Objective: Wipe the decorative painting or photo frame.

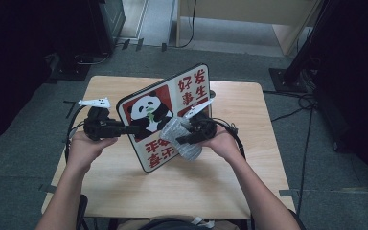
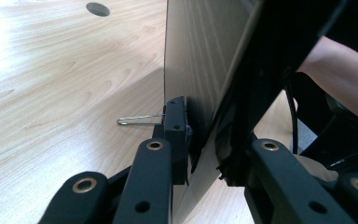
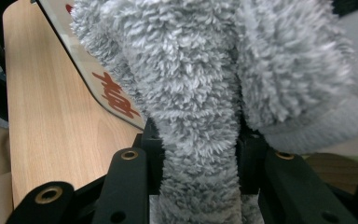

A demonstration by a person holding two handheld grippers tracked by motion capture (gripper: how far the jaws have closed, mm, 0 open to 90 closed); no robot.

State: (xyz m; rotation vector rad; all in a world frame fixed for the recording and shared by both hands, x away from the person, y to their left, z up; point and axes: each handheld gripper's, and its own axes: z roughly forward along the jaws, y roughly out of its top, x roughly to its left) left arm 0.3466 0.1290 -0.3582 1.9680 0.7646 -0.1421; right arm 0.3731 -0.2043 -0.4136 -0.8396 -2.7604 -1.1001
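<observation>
The table (image 1: 220, 187) is light wood, and the work sits near its middle, a little toward the far edge. Above it a board (image 1: 165, 115) printed with a panda and red characters is held tilted, its lower corner pointing toward the near edge and its printed face turned up to the person. That slant probably serves the wiping: it offers the face to the cloth while the back is left free.

The left claw (image 1: 133, 129) comes in from the left side and is clamped on the board's left edge; in the left gripper view its jaws sit one on each face of the thin panel (image 2: 191, 60), so the board is steadied from one side only. A binder clip (image 2: 175, 123) is fixed on that same edge, just beyond the jaw.

The right claw (image 1: 186, 139) is closed on a grey fluffy cloth (image 1: 179, 139); in the right gripper view the pile (image 3: 200, 93) bulges out above and around the jaws, pinched at its waist. The cloth lies against the board's lower right part, by the red characters (image 3: 116, 95). Bunching it this way likely leaves a soft wad ahead of the hard jaws, so the jaws themselves stay off the print.
</observation>
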